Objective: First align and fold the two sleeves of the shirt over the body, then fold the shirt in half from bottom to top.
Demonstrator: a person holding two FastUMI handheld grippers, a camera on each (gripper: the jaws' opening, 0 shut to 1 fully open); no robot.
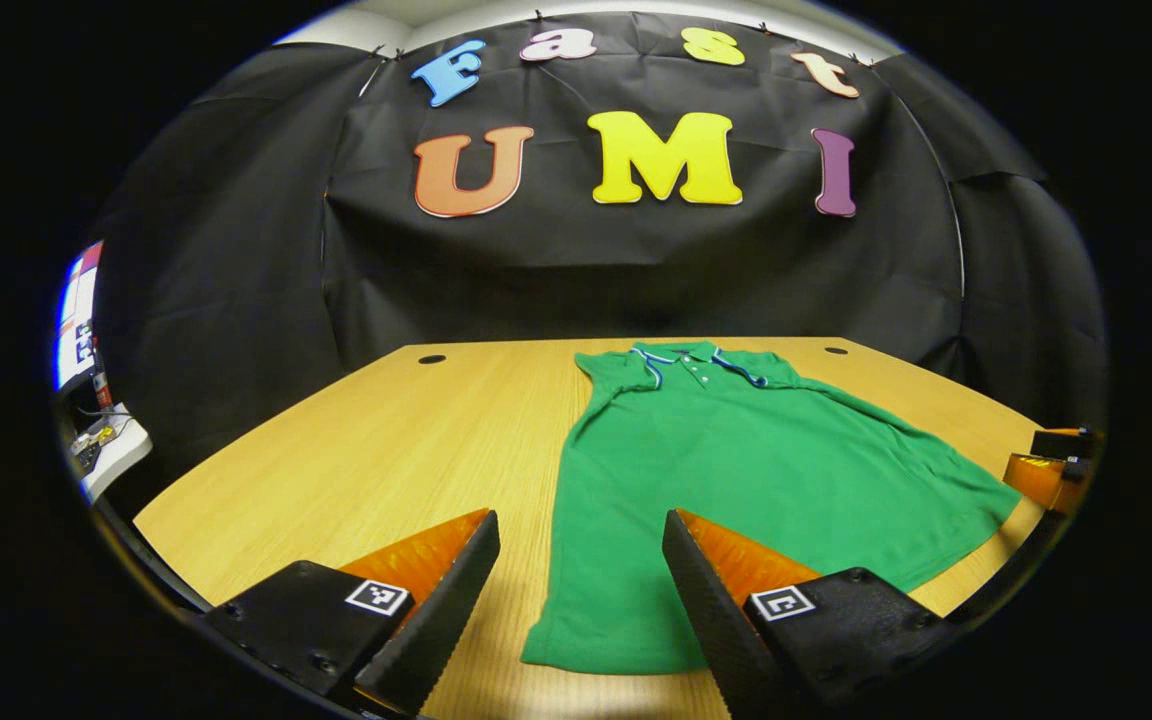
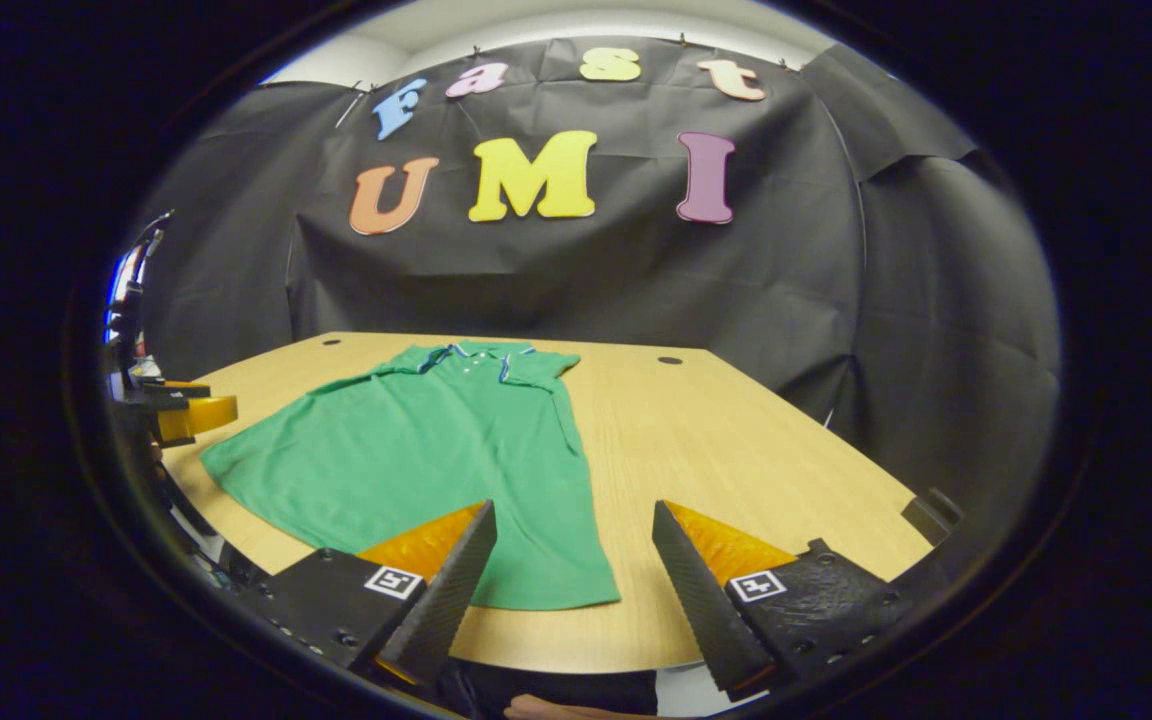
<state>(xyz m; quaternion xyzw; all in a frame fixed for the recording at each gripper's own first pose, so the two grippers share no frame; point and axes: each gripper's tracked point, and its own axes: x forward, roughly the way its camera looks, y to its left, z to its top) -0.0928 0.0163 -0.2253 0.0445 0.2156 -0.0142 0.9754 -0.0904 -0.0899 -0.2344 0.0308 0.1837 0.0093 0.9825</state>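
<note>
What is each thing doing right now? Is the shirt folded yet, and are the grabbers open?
Green polo shirt: lying flat on the table, sleeves tucked in, bottom not folded up.
Left hand-held gripper: open, holding nothing.
Right hand-held gripper: open, holding nothing.
Wooden table: shirt lying on it.

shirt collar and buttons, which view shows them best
The left gripper view: the collar of the green shirt faces the camera, with stripes and buttons distinct. In the right gripper view the collar looks smaller, off to the side, its buttons barely discernible.
</note>
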